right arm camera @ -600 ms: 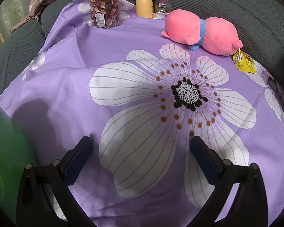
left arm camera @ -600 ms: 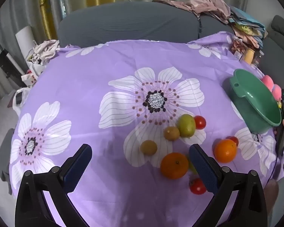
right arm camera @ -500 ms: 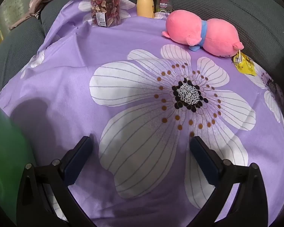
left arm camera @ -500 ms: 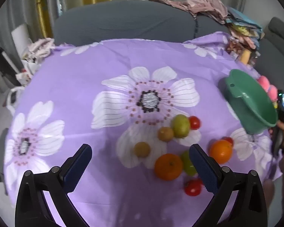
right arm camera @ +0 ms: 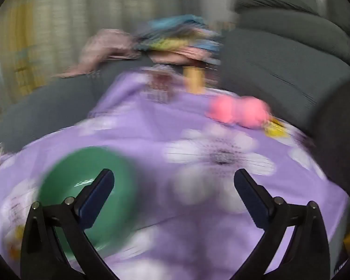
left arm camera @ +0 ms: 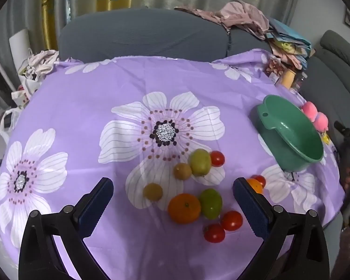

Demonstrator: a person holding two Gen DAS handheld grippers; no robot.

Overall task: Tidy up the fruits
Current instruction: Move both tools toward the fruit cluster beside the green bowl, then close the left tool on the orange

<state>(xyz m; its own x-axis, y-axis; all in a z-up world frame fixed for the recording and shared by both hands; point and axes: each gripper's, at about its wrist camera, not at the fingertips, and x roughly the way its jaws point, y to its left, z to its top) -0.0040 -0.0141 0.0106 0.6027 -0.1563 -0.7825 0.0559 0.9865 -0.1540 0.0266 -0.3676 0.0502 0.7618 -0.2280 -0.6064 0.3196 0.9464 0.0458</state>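
Several fruits lie loose on the purple flowered cloth (left arm camera: 86, 107): an orange (left arm camera: 184, 208), a green fruit (left arm camera: 211, 203) beside it, another green fruit (left arm camera: 200, 162), two small brown fruits (left arm camera: 182, 170), red tomatoes (left arm camera: 231, 220) and a second orange (left arm camera: 254, 185) half hidden by my right finger. An empty green bowl (left arm camera: 291, 135) stands at the right. My left gripper (left arm camera: 172, 192) is open above the fruits. My right gripper (right arm camera: 173, 186) is open and empty; the blurred bowl (right arm camera: 81, 186) sits behind its left finger.
A pink plush toy (left arm camera: 315, 116) lies beyond the bowl; it also shows in the right wrist view (right arm camera: 239, 112). A yellow bottle (left arm camera: 287, 78) and a packet stand at the far right corner. Grey sofa backs (left arm camera: 142, 37) with piled clothes (left arm camera: 242, 16) surround the table.
My left gripper has pulled back and up, so more fruits show near its fingers. My right gripper has swung fast to the left and lifted; the view is blurred and the bowl has come between its fingers.
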